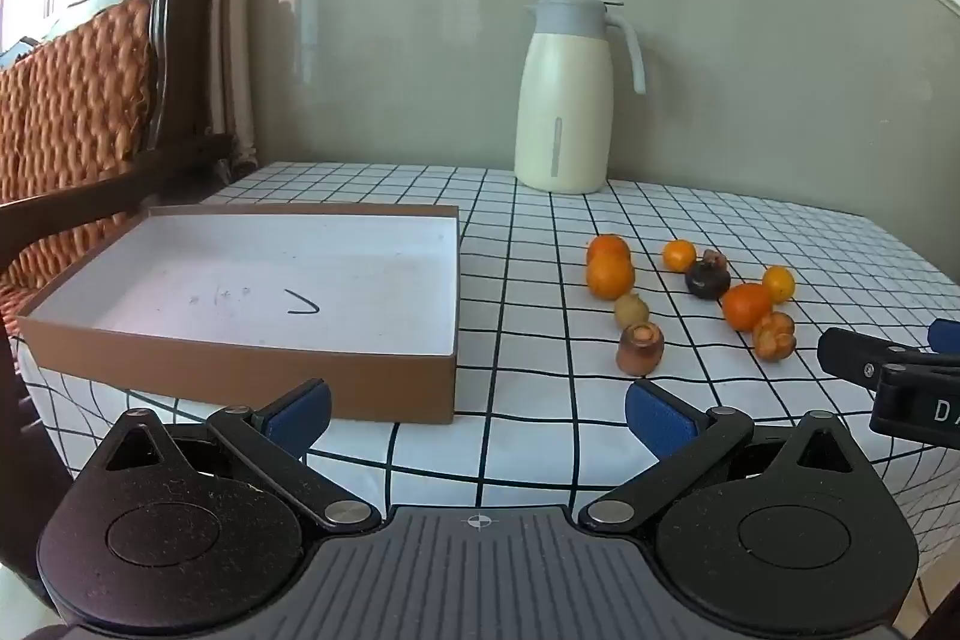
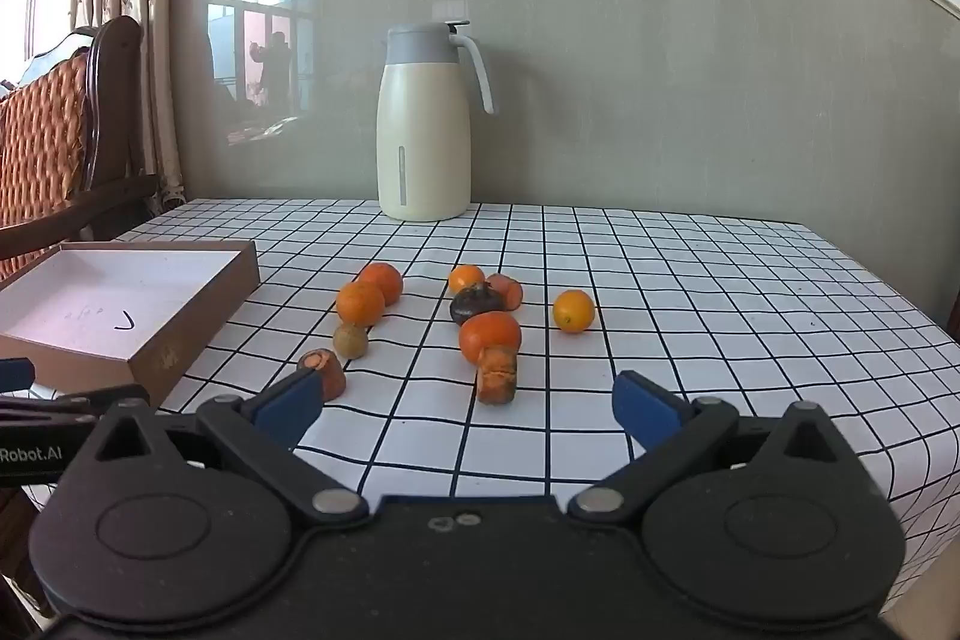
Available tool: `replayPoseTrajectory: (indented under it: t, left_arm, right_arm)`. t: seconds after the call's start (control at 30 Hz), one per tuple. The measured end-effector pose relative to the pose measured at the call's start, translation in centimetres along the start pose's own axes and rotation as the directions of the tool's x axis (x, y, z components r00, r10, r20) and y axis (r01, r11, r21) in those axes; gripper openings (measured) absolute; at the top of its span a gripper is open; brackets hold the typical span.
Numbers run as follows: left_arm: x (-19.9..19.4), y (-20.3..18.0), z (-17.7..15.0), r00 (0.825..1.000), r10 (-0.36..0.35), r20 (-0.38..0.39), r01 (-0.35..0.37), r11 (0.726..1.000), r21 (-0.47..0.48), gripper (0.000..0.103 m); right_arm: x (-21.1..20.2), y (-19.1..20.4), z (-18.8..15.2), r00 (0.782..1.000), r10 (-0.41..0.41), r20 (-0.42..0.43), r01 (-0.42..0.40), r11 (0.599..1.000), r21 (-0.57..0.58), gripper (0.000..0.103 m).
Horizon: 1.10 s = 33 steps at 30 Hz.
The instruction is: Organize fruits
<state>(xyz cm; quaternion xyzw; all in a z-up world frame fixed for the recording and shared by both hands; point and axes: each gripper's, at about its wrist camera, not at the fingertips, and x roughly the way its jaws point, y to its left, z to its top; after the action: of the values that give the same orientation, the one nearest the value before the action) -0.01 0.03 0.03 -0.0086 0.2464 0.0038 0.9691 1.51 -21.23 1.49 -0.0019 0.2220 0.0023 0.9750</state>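
Right wrist | right gripper wide, empty | left gripper wide, seemingly touching nothing

Your left gripper hangs tilted downward over the table's near edge, jaws spread wide with nothing between the blue pads. Your right gripper sits just beside it, likewise tilted down, wide and empty.

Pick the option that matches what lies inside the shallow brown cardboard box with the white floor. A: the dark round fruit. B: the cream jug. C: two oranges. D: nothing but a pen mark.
D: the shallow brown cardboard box shows only a bare white floor with a small dark pen mark; every fruit lies outside on the checked tablecloth.
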Motion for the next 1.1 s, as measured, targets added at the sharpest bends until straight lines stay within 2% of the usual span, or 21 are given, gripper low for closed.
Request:
replayPoseTrajectory:
  t: [0.1, 0.23, 1.1]
  left_arm:
    - [-0.13, 0.16, -0.36, 1.000, 0.002, 0.027, -0.002, 1.000, -0.003, 0.103]
    - [0.22, -0.24, -0.34, 1.000, 0.017, 0.010, -0.017, 1.000, 0.014, 0.103]
    - [-0.15, 0.23, -0.21, 1.000, 0.017, 0.018, -0.017, 1.000, 0.005, 0.103]
  right_arm:
    - [0.02, -0.03, 0.00, 1.000, -0.003, 0.002, 0.003, 1.000, 0.001, 0.097]
    - [0.08, 0.07, -0.03, 1.000, -0.005, 0.005, 0.005, 1.000, -0.001, 0.097]
    - [0.13, 0.07, -0.08, 1.000, 0.007, -0.001, -0.007, 1.000, 0.002, 0.097]
